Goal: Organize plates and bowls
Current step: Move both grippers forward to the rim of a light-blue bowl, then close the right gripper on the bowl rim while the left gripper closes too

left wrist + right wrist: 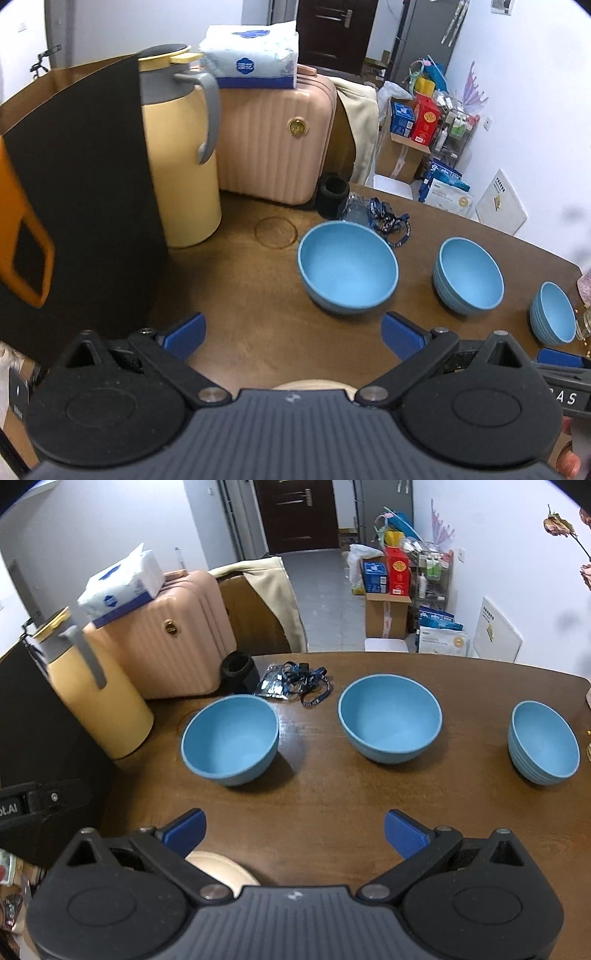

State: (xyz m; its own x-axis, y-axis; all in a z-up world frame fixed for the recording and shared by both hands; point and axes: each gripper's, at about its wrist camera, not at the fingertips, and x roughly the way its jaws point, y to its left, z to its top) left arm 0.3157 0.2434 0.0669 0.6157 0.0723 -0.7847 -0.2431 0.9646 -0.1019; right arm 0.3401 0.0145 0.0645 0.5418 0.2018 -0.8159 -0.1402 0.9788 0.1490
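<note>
We see three blue bowls standing in a row on the brown worktop (332, 812), all upright and well apart from one another. In the right wrist view the left bowl (229, 740) sits at about eleven o'clock from our right gripper (294, 830), the middle bowl (390, 718) at about one o'clock, and the small ribbed bowl (543, 742) out at two o'clock near the worktop's edge. A cream plate (221, 871) lies flat close under the gripper's left finger, partly hidden by the gripper body.

Our right gripper hovers above the bare wood with its jaws spread wide, holding nothing and touching nothing. Our left gripper (293, 334) is likewise spread wide and empty; in its own view the nearest bowl sits at one o'clock, just beyond the blue pads (400, 334).

Farther back, a dark blue lanyard (308, 685) lies in a tangle between the left and middle bowls, with a black cylindrical holder (236, 672) beside it. At ten o'clock stands a yellow thermos jug (99, 701) with a grey handle, and behind it a pink suitcase (173, 642) carrying a pack of tissues (122, 579). A black and orange bag (74, 203) rises at the left gripper's nine o'clock.
</note>
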